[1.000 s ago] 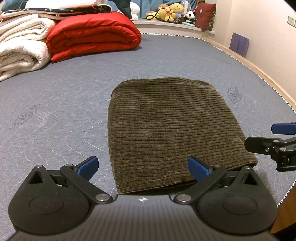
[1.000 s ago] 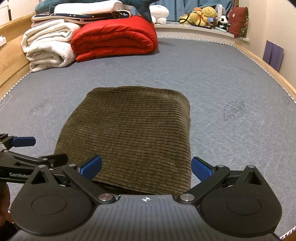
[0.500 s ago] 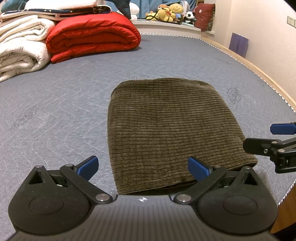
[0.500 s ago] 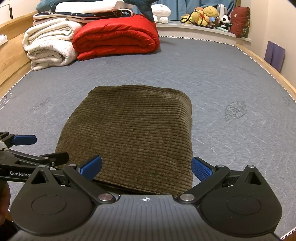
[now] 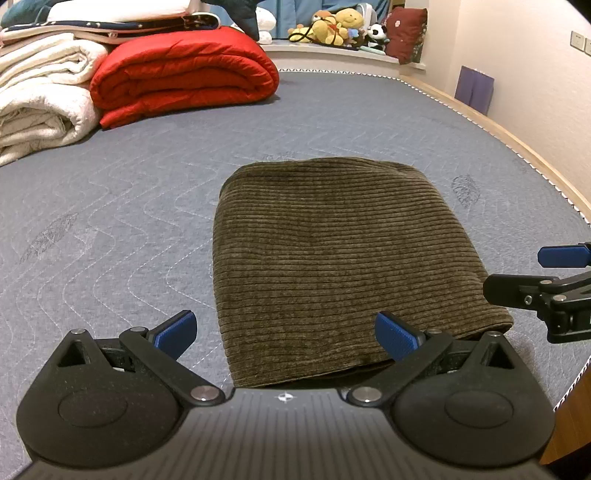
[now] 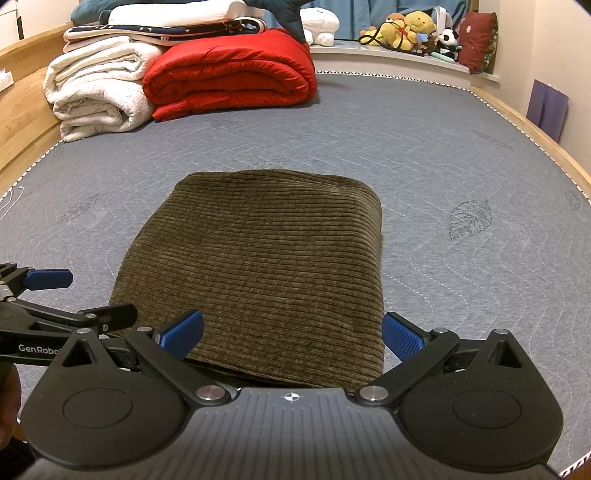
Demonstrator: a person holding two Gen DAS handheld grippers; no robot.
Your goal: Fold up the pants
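Observation:
The olive-brown corduroy pants [image 5: 340,254] lie folded into a flat rectangle on the grey quilted mattress [image 5: 110,221]; they also show in the right wrist view [image 6: 266,266]. My left gripper [image 5: 286,334] is open and empty, just above the pants' near edge. My right gripper [image 6: 291,334] is open and empty, over the near right part of the fold. Each gripper shows in the other's view: the right one at the right edge [image 5: 546,280], the left one at the left edge [image 6: 55,299].
A rolled red quilt [image 6: 229,77] and a folded white blanket [image 6: 96,88] sit at the far left of the mattress. Stuffed toys [image 6: 413,29] line the far ledge. A wooden bed rail [image 6: 535,133] runs along the right.
Both grippers have drifted slightly; the right wrist view has shifted a little to the right. The pants have not moved and both grippers stay open.

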